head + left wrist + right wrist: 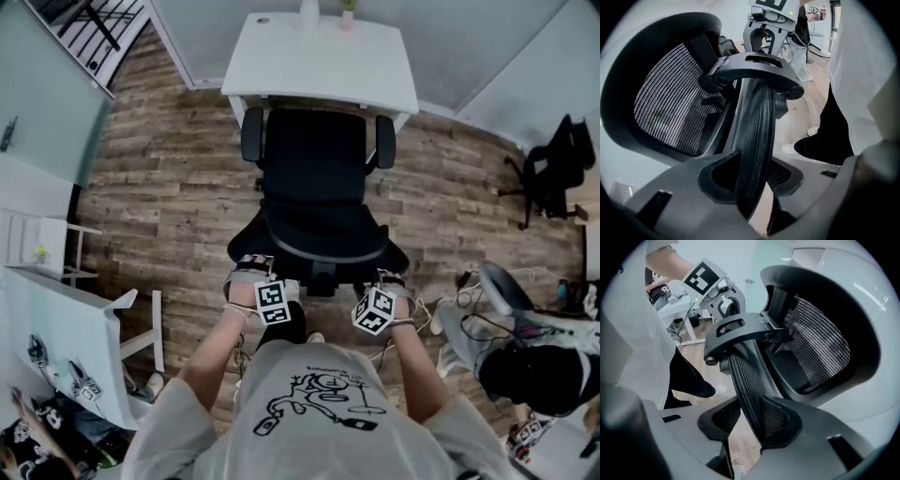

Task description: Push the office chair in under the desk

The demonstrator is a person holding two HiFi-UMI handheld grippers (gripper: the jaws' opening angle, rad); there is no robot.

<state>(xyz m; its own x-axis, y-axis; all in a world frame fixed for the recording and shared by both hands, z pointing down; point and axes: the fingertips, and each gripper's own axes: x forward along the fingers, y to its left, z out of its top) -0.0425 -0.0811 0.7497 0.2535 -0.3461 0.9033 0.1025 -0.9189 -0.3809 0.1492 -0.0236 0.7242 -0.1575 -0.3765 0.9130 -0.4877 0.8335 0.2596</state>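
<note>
The black mesh office chair [314, 187] faces the white desk [319, 66], with its seat front at the desk's near edge and its armrests just outside. Both grippers hold the top rim of the backrest [323, 251]. My left gripper [255, 274] is on the rim's left end and my right gripper [386, 281] is on its right end. In the left gripper view the rim [757, 126] runs between the jaws of the left gripper [754, 187], which are closed on it. The right gripper view shows the same: the rim [743, 371] is pinched in the right gripper [752, 425].
Wood-plank floor [169, 187] surrounds the chair. A second black chair [553, 169] stands at the right, and a person [525, 370] is low at the right. A white table [66, 337] is at the left. Small items [309, 14] stand at the desk's far edge.
</note>
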